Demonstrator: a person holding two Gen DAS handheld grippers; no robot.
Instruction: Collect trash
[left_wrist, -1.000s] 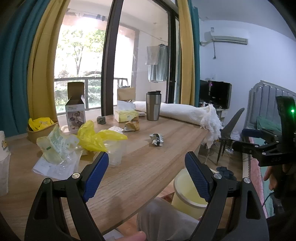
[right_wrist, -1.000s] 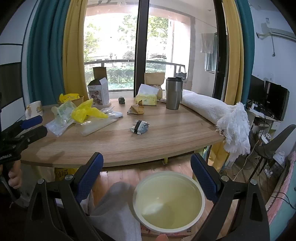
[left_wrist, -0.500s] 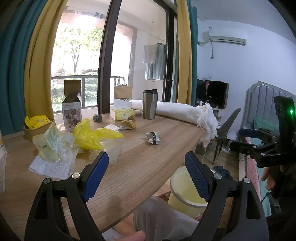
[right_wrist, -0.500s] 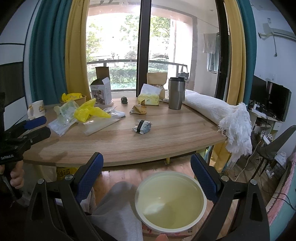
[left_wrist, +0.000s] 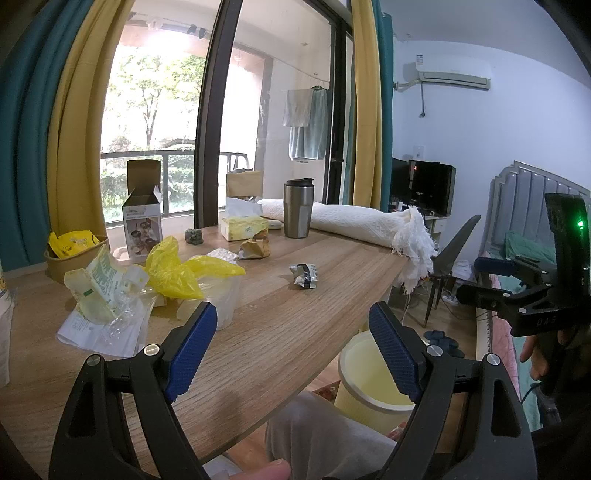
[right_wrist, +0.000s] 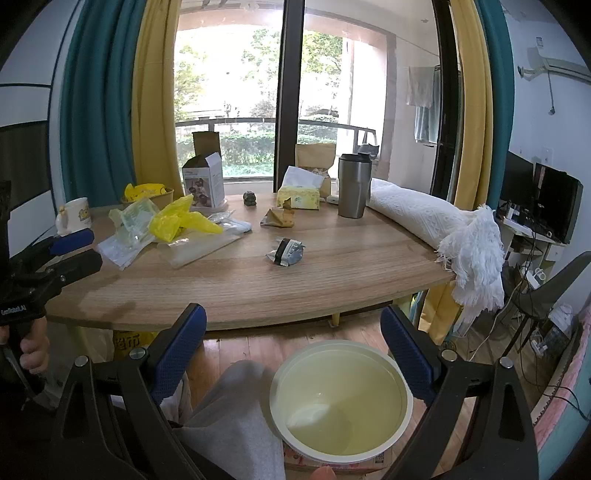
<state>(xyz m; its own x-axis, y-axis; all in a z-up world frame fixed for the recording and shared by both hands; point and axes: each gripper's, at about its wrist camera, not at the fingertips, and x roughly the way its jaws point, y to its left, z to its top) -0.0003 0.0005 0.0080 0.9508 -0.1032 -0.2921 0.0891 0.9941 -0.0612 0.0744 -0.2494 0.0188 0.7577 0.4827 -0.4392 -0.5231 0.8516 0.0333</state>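
A crumpled silver-and-black wrapper (left_wrist: 304, 275) (right_wrist: 286, 251) lies alone mid-table. Behind it is a crumpled brown paper (left_wrist: 255, 248) (right_wrist: 279, 218). A yellow plastic bag (left_wrist: 177, 271) (right_wrist: 177, 219) and clear plastic packaging (left_wrist: 103, 291) (right_wrist: 133, 229) are heaped at the left. A pale yellow bin (left_wrist: 354, 380) (right_wrist: 369, 345) stands on the floor below the table's near edge and looks empty. My left gripper (left_wrist: 291, 332) (right_wrist: 86, 249) is open over the table's near left part. My right gripper (right_wrist: 293, 325) (left_wrist: 476, 280) is open above the bin, short of the table edge.
On the far side of the wooden table (right_wrist: 332, 288) stand a steel tumbler (left_wrist: 297, 208), a tissue box (left_wrist: 243, 227), an open carton (left_wrist: 142, 229) and a mug (right_wrist: 74, 214). A white fringed cloth roll (right_wrist: 424, 218) overhangs the right corner. A person's grey-clad knee (right_wrist: 229, 413) is beside the bin.
Both views have drifted only slightly. The grippers stay open and nothing on the table has moved.
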